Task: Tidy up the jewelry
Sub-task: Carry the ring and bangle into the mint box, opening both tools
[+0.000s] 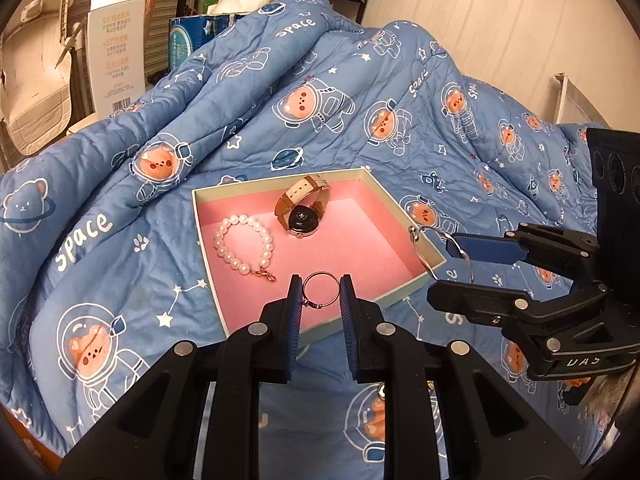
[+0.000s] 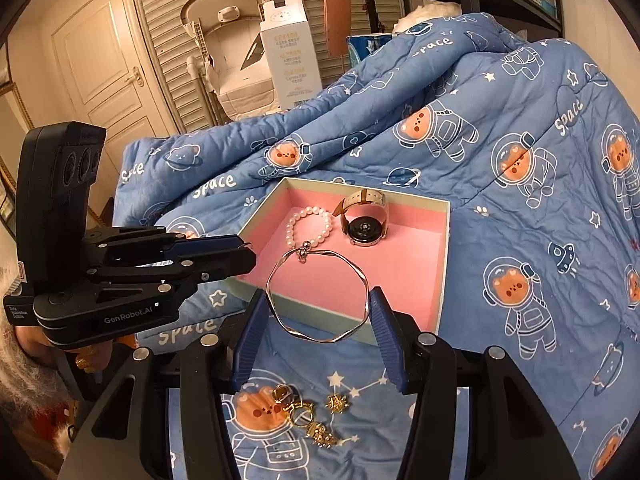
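A pink-lined open box (image 1: 434, 258) (image 2: 445, 240) lies on the blue quilt. In it are a pearl bracelet (image 1: 244, 246) (image 2: 309, 226) and a watch with a tan strap (image 1: 304, 210) (image 2: 366, 220). My left gripper (image 1: 321, 294) is shut on a small silver ring (image 1: 320, 290) over the box's near edge. My right gripper (image 2: 319, 312) is shut on a thin silver bangle (image 2: 320, 294) just above the box's near rim; it shows at the right in the left wrist view (image 1: 452, 260). Several gold pieces (image 2: 308, 412) lie on the quilt below the right gripper.
The bear-print quilt (image 1: 280, 100) rises in a mound behind the box. A white carton (image 1: 116, 40) and a blue package (image 1: 192, 36) stand behind it. A door and slatted wall (image 2: 120, 60) are at the far left.
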A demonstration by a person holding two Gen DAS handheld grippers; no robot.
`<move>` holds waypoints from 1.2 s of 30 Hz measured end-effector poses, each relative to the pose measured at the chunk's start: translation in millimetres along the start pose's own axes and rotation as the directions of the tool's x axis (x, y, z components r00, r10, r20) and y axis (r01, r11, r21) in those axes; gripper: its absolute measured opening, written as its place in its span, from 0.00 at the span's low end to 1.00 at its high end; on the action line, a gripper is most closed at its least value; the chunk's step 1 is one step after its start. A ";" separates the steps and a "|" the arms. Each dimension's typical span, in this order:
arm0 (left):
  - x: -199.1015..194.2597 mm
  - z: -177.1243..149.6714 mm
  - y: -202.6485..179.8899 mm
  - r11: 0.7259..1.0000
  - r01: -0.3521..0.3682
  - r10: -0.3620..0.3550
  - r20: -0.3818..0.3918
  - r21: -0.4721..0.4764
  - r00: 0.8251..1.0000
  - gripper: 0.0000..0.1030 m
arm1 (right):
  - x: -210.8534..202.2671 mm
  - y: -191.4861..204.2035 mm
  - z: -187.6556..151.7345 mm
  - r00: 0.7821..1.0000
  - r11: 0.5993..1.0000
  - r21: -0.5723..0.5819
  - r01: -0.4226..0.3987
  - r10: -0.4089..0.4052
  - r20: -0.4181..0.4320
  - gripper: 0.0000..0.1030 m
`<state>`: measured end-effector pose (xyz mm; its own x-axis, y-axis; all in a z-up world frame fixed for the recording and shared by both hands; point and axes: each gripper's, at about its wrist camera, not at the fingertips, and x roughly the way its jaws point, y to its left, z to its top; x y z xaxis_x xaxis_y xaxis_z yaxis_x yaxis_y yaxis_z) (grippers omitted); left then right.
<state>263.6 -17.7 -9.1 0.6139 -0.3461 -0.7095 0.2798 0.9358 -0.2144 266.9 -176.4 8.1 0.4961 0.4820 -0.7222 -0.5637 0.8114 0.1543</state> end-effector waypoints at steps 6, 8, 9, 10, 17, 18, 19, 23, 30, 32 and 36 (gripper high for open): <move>26.1 14.4 14.8 1.000 -0.003 0.004 -0.093 0.010 0.996 0.19 | 22.1 -7.9 18.7 0.998 0.999 -0.043 0.013 -0.016 -0.060 0.49; 34.6 18.3 16.7 1.000 -0.011 0.014 -0.125 0.028 0.992 0.19 | 32.4 -10.1 23.3 0.996 0.998 -0.058 0.008 -0.013 -0.092 0.49; 39.3 19.5 16.8 0.999 -0.004 0.009 -0.145 0.039 0.989 0.19 | 36.6 -11.6 25.1 0.994 0.998 -0.065 0.005 -0.012 -0.106 0.49; 43.8 20.0 16.4 0.999 0.001 0.007 -0.166 0.052 0.986 0.19 | 42.4 -12.6 27.1 0.992 0.997 -0.072 -0.002 -0.007 -0.127 0.49; 68.1 22.8 9.8 0.990 0.002 0.036 -0.272 0.139 0.962 0.19 | 77.3 -18.8 37.3 0.971 0.991 -0.130 -0.015 -0.017 -0.239 0.49; 71.4 23.1 9.9 0.989 0.000 0.042 -0.284 0.145 0.958 0.19 | 82.2 -19.4 37.7 0.967 0.990 -0.138 -0.018 -0.018 -0.255 0.49; 74.8 23.5 9.6 0.988 0.000 0.046 -0.298 0.151 0.953 0.19 | 86.9 -20.4 38.0 0.963 0.989 -0.148 -0.011 -0.029 -0.267 0.49; 85.9 25.2 7.2 0.983 -0.001 0.065 -0.345 0.182 0.936 0.19 | 102.8 -20.3 39.6 0.947 0.982 -0.188 -0.008 -0.052 -0.316 0.49; 96.9 26.1 3.8 0.977 0.001 0.084 -0.388 0.214 0.918 0.19 | 124.8 -24.3 45.4 0.921 0.976 -0.219 -0.015 -0.072 -0.384 0.49; 96.4 26.3 4.8 0.979 0.003 0.078 -0.387 0.205 0.919 0.19 | 130.1 -25.9 46.2 0.913 0.977 -0.213 -0.026 -0.063 -0.404 0.49; 94.4 26.7 3.3 0.978 0.008 0.074 -0.384 0.207 0.921 0.19 | 138.9 -27.4 44.6 0.902 0.974 -0.225 -0.018 -0.081 -0.423 0.49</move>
<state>342.2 -49.1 -58.8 0.3027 -0.2239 -0.9264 0.4315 0.8989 -0.0763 380.6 -116.9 -66.4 0.2138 0.2288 -0.9497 -0.7064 0.7077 0.0115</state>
